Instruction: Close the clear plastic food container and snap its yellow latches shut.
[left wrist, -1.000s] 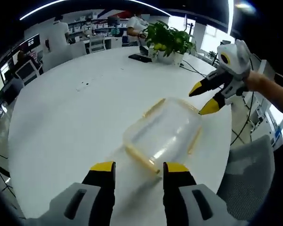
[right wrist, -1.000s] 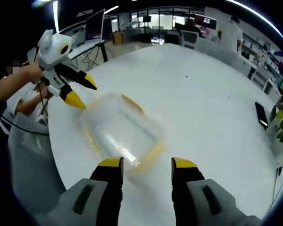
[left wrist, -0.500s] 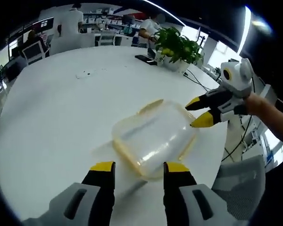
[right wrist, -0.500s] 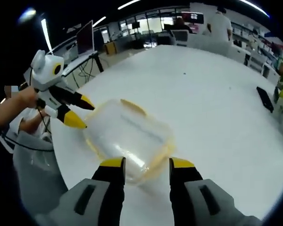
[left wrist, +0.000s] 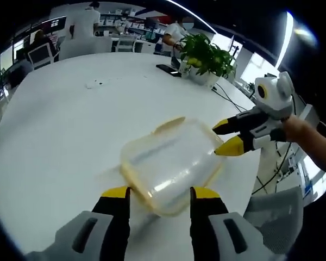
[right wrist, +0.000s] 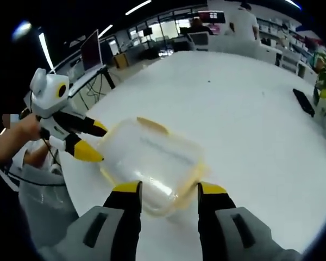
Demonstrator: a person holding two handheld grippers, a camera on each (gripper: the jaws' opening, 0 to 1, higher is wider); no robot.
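A: Left gripper view: the container (left wrist: 168, 165) sits lid-on near the edge of the white table (left wrist: 60, 125), dead centre, one latch (left wrist: 170, 124) flared out at 12 o'clock. The left gripper (left wrist: 158, 194) comes in from 6 o'clock, jaws apart with nothing in them, straddling the near corner. The right gripper (left wrist: 224, 137), at 3 o'clock, is spread too, tips at the far corner.

B: Right gripper view: the same box, centre, the flared latch at 11 o'clock. The right gripper (right wrist: 167, 190) is released, bracketing its end; the left gripper (right wrist: 95, 142) stands at 9 o'clock.

A: The risk?

B: Likely a slide. Slick table, light box: press one latch unbraced and it may skate toward the edge, or the lid may seat crooked.
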